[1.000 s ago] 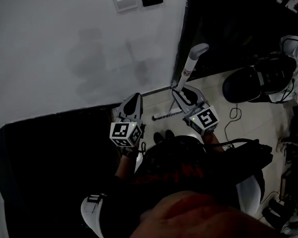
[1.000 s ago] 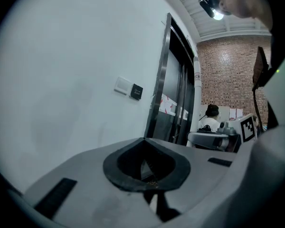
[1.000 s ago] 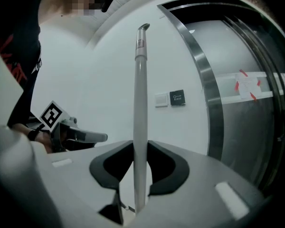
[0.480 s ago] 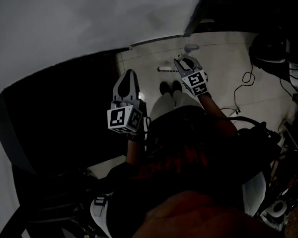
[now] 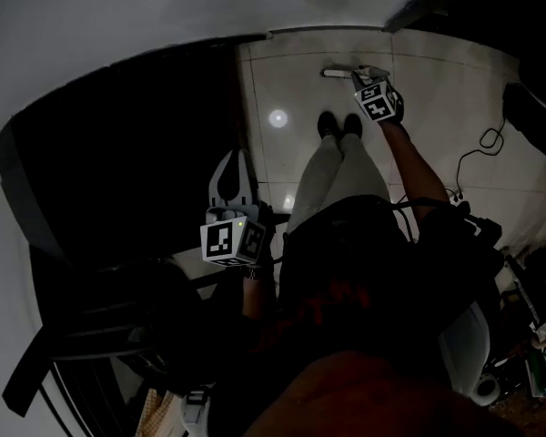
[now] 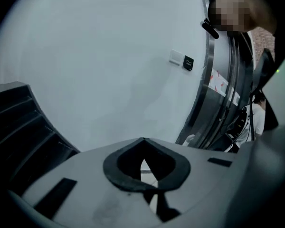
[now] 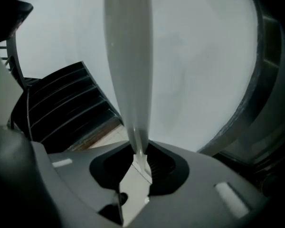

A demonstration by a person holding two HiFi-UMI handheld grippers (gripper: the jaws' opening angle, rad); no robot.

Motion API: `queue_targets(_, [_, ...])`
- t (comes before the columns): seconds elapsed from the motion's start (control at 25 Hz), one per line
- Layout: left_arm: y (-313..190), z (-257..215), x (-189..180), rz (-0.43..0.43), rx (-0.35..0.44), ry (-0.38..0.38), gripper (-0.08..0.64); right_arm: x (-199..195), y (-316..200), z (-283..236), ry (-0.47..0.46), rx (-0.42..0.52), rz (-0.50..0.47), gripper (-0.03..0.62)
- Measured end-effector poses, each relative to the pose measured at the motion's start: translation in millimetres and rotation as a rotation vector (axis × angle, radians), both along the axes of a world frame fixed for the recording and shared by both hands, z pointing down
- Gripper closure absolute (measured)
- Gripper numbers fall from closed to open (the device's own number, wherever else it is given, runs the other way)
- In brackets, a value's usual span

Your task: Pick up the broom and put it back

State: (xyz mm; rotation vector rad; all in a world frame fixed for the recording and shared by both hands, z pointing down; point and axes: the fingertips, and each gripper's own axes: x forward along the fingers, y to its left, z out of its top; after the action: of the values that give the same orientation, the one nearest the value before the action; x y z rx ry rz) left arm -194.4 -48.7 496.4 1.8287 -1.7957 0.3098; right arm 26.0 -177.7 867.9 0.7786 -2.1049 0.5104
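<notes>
In the right gripper view the broom's white handle (image 7: 128,56) rises straight out of the jaws against the pale wall, and my right gripper (image 7: 140,158) is shut on it. From the head view the right gripper (image 5: 365,74) is far down by the tiled floor, just beyond the person's shoes (image 5: 338,124). A short white bar (image 5: 337,73), apparently part of the broom, lies on the tiles to its left. My left gripper (image 5: 233,169) hangs beside the left leg, with its tips together and nothing in them. In its own view the left gripper (image 6: 141,141) faces the wall.
A large black panel (image 5: 118,153) fills the floor area at the left. Cables (image 5: 482,144) trail over the tiles at the right. A wall switch (image 6: 183,61) and a dark curved door frame (image 6: 209,94) show ahead of the left gripper. Black slats (image 7: 71,103) stand lower left.
The right gripper has dropped a long way toward the floor with the handle in it. The left gripper has also sunk and tipped downward. The head view now looks more steeply down.
</notes>
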Motion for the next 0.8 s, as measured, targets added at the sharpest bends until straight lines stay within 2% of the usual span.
queue_targets(0.12, [1.3, 9.5, 2.4, -0.002, -0.008, -0.009, 0.555, 0.6, -29.8, 29.3, 0.026, 0.012, -0.016, 0.503])
queue_targets(0.28, [4.0, 19.3, 7.2, -0.035, -0.044, -0.018, 0.555, -11.6, -75.6, 38.3, 0.010, 0.037, -0.040, 0.503])
queue_targets(0.48, [-1.6, 32.9, 15.3, -0.045, -0.094, -0.027, 0.555, -20.4, -162.5, 51.7, -0.049, 0.024, 0.045, 0.503])
queue_targets(0.6, [6.2, 28.2, 20.2, -0.014, -0.117, -0.071, 0.555, -12.0, -197.6, 42.9, -0.044, 0.038, 0.194, 0.500])
queue_targets(0.72, [-2.4, 21.6, 36.6, 0.034, -0.089, -0.079, 0.555, 10.8, -199.6, 46.8, -0.103, -0.068, 0.424, 0.414])
queue_targets(0.8, [-14.3, 17.8, 53.8, 0.079, -0.062, -0.075, 0.555, 39.2, -186.3, 42.3, -0.146, -0.118, 0.559, 0.403])
